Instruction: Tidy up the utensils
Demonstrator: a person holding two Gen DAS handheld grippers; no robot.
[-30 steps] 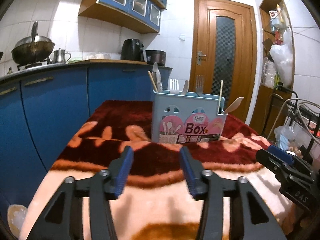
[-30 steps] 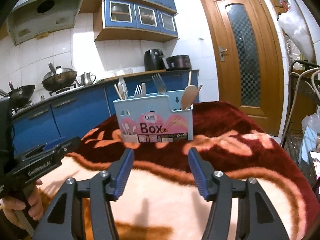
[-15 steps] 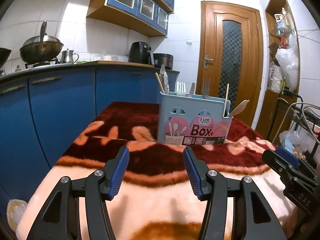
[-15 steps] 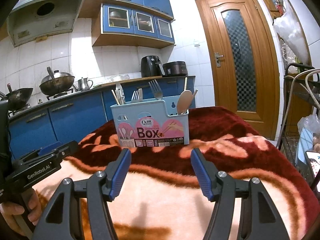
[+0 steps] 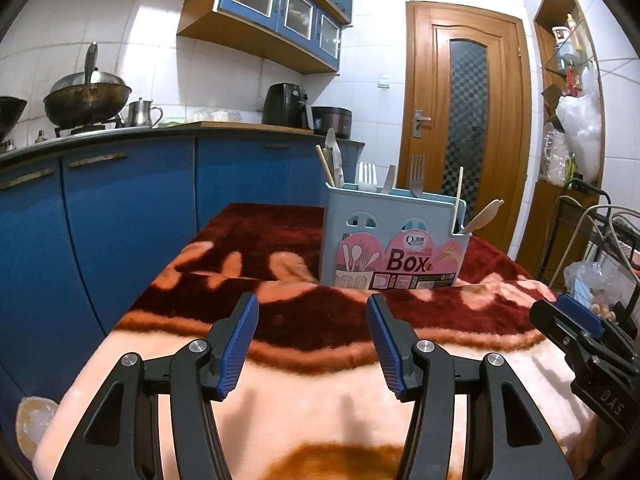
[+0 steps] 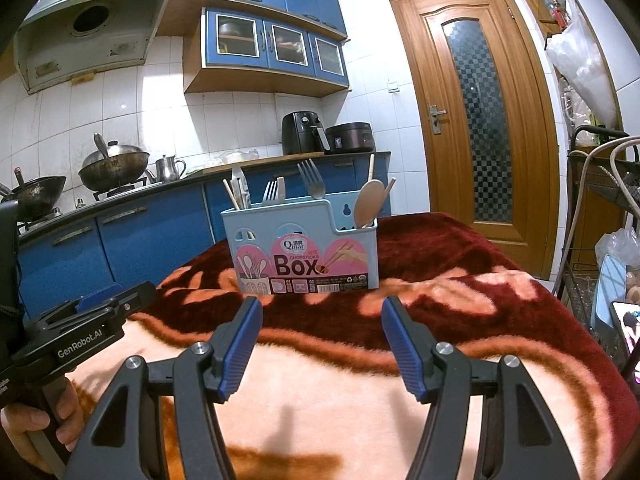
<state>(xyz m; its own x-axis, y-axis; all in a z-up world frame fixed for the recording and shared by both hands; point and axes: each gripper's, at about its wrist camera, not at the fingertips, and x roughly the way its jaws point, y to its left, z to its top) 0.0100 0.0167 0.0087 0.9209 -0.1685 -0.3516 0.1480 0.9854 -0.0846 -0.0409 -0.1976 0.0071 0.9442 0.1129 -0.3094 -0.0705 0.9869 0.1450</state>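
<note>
Both tools [image 5: 312, 340] [image 6: 322, 344] open — box [image 6: 304, 258] ahead, apart

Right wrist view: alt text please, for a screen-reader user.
The open, empty right gripper hovers over a red and peach blanket, aimed at a light blue utensil box holding forks, chopsticks and a wooden spoon. The left gripper shows at lower left; blue kitchen cabinets stand behind.

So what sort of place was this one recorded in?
A home kitchen, most likely: a wok sits on a gas stove along a counter with blue cabinets, an air fryer stands further along, and a chopsticks box full of utensils stands on a blanket-covered table.
</note>
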